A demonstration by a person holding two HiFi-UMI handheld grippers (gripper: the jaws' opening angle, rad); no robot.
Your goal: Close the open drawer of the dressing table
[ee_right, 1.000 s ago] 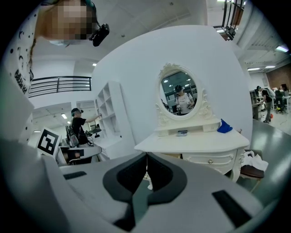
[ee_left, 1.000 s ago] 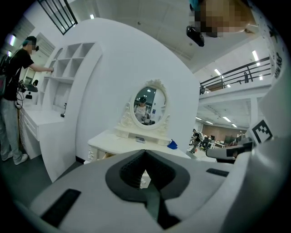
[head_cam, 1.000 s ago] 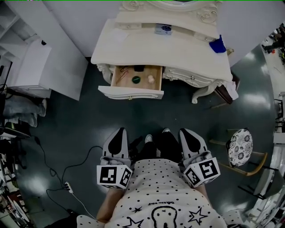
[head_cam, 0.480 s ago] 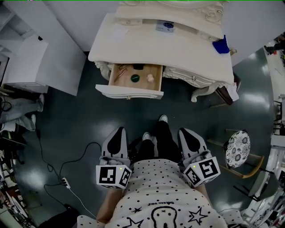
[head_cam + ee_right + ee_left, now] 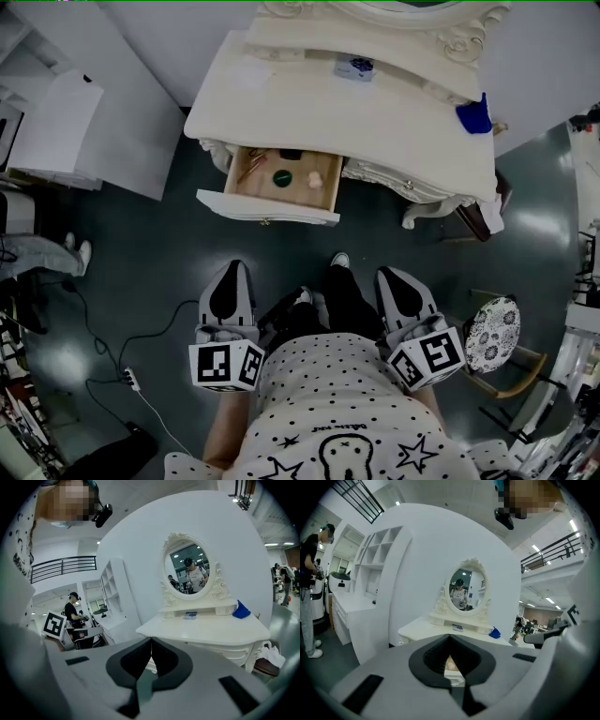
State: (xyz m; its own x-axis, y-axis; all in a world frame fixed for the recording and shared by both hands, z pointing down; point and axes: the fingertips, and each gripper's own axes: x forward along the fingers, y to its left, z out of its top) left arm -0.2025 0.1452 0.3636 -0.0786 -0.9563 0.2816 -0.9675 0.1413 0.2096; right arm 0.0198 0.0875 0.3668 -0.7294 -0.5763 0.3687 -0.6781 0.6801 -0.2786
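Closest to me, the left gripper [image 5: 232,274] and the right gripper [image 5: 395,278] are held low against the person's dotted shirt, both pointing at the furniture; each has its jaws pressed together with nothing between them, which the left gripper view [image 5: 450,637] and the right gripper view [image 5: 151,642] both confirm. A stretch of bare dark floor separates them from the open drawer [image 5: 281,184], which juts out of the left half of the dressing table [image 5: 375,122], well apart from either tool.

The step is the approach; I would step in square to the drawer front [image 5: 267,208], keep the jaws closed as blunt pushers, meet the panel near its middle so it does not skew on its runners, and push level and steadily until it sits flush; a shove at one corner could jam it.

Counting outward:
- two grippers
- one open drawer holding four small things, a brown bundle [image 5: 251,167], a green round piece [image 5: 281,176], a pale lump [image 5: 315,178] and a dark bit [image 5: 291,154]
- one small box [image 5: 353,66] on the shelf
- one blue object [image 5: 475,116] on the tabletop
- one oval mirror [image 5: 465,588]
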